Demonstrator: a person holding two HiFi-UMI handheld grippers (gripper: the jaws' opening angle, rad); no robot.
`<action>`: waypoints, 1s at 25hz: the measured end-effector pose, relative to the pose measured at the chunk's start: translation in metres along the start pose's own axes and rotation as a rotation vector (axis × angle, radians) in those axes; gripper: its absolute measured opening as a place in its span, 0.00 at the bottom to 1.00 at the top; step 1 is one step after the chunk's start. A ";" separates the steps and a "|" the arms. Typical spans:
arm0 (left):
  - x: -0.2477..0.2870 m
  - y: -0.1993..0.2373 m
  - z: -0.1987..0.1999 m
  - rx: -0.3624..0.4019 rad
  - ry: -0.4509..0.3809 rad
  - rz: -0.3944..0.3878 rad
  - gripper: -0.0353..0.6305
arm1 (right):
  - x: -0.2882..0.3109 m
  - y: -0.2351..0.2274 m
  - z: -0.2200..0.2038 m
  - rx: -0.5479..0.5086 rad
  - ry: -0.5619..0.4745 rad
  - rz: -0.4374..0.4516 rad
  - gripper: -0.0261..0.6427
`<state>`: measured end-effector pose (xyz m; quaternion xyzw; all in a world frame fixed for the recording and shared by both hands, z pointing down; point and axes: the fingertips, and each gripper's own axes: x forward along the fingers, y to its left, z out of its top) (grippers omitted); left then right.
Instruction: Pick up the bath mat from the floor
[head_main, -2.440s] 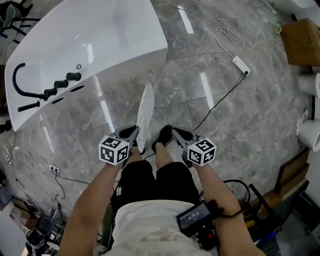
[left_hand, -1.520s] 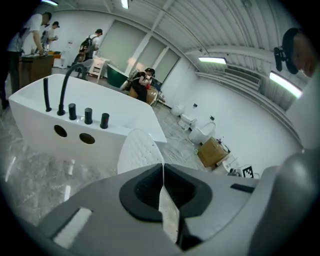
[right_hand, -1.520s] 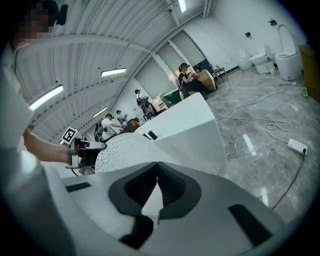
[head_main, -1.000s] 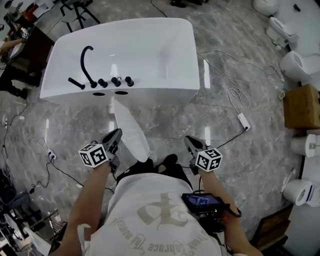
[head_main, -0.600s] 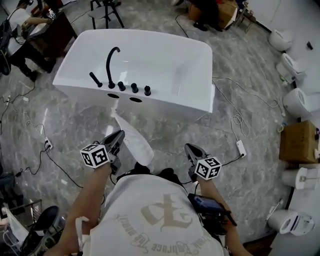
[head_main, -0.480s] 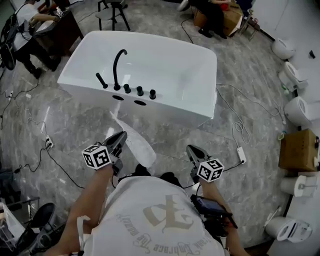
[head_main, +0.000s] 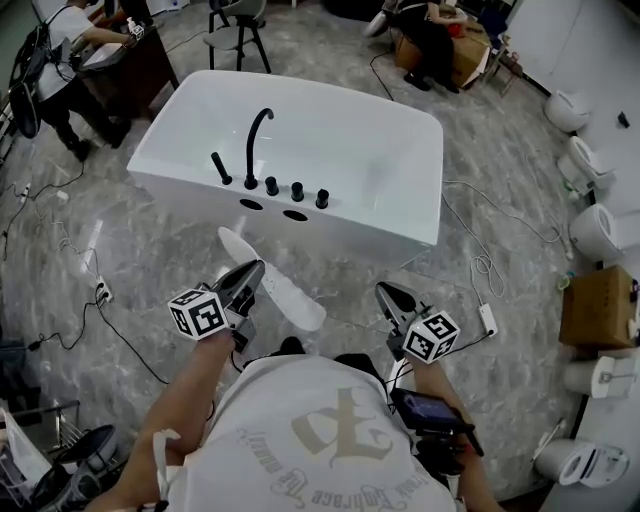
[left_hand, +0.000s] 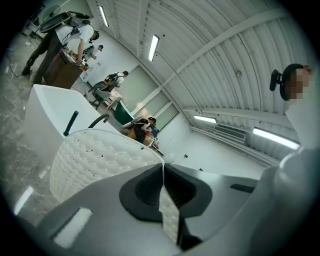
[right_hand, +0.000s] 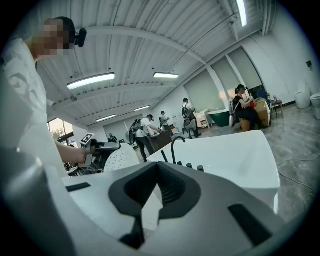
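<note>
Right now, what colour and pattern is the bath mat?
The bath mat is white, embossed with hexagons and small holes; best in the left gripper view.

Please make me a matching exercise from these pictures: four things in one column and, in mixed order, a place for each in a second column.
1. bath mat
2. faucet
3. cardboard box
4. power strip

A. on the bathtub rim
B. beside the toilets
C. clamped in the left gripper
D. on the floor, at the end of a white cable

Pairs: 1-C, 2-A, 3-B, 4-D
</note>
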<state>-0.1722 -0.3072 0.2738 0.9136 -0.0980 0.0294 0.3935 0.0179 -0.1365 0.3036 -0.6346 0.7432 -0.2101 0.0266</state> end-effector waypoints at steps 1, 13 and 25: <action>-0.003 0.001 0.002 -0.003 -0.004 -0.010 0.07 | 0.002 0.004 0.002 -0.006 -0.006 0.002 0.05; -0.033 0.017 -0.013 -0.044 0.000 -0.032 0.07 | 0.020 0.039 0.001 -0.027 -0.019 -0.021 0.05; -0.009 0.008 -0.043 -0.028 0.059 -0.033 0.07 | -0.004 0.022 0.000 -0.022 -0.034 -0.071 0.05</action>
